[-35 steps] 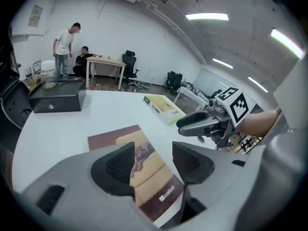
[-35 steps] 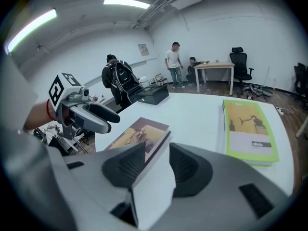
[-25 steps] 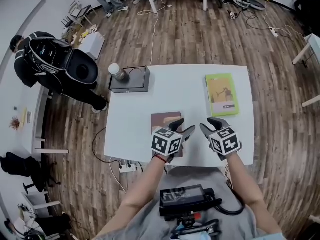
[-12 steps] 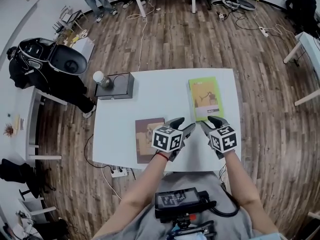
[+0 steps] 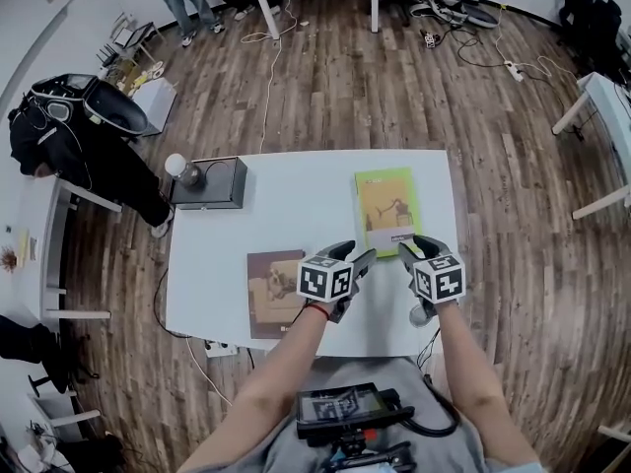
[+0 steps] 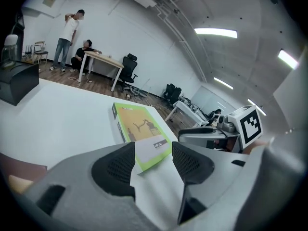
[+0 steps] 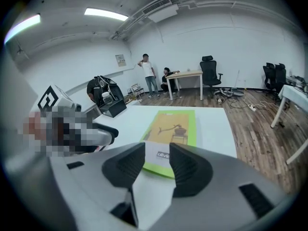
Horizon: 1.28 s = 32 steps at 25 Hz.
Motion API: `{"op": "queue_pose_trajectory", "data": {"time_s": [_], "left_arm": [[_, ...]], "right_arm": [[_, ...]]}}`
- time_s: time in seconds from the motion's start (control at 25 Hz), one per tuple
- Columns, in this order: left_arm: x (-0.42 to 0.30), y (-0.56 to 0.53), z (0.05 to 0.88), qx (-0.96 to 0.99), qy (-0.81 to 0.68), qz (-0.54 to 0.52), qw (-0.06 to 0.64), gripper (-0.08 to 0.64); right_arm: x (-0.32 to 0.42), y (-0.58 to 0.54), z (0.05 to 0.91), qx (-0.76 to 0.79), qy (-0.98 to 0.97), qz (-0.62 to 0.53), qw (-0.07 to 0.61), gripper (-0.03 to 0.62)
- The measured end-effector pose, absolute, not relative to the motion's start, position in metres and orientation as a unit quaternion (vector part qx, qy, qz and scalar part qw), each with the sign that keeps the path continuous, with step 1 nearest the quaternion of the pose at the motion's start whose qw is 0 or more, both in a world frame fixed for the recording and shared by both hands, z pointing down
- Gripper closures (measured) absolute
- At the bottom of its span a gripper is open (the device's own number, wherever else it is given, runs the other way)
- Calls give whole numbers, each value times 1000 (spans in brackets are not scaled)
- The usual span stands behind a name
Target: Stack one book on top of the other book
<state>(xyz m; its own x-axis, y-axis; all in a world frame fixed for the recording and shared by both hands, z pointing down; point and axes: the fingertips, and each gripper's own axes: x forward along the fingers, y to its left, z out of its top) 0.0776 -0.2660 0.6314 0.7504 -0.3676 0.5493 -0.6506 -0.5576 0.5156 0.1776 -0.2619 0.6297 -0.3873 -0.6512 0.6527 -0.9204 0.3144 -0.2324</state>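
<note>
- The green book [image 5: 385, 210] lies flat on the desk [image 5: 296, 190], far right. The brown book [image 5: 273, 294] lies flat near the front edge on the left, well apart from it.
- The left tool [image 5: 355, 254] and right tool [image 5: 419, 248] hover side by side just short of the green book's near edge. Both have their jaws apart with nothing between them.
- This looks like the approach to pick up the green book; neither book is touched yet.
- To do it well, come in low so one jaw goes under the near edge and the other over the cover. The book lies flush on the desk, so the lower jaw may have to tip the edge up first.
- Grip at two spots set apart along that edge, so the thin book does not sag or swing.
- The main risk is shoving the book across the smooth desk instead of catching it.
</note>
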Motion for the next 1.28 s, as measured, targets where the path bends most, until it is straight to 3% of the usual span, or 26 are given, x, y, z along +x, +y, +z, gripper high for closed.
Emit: {"op": "queue_pose_trajectory", "data": {"time_s": [0.56, 1.28], "left_arm": [[88, -297, 681, 828, -324, 217, 402, 321], [98, -304, 708, 819, -322, 252, 402, 321]], "right_arm": [[230, -295, 682, 539, -734, 341, 236, 436], [229, -303, 698, 509, -733, 376, 251, 428]]}}
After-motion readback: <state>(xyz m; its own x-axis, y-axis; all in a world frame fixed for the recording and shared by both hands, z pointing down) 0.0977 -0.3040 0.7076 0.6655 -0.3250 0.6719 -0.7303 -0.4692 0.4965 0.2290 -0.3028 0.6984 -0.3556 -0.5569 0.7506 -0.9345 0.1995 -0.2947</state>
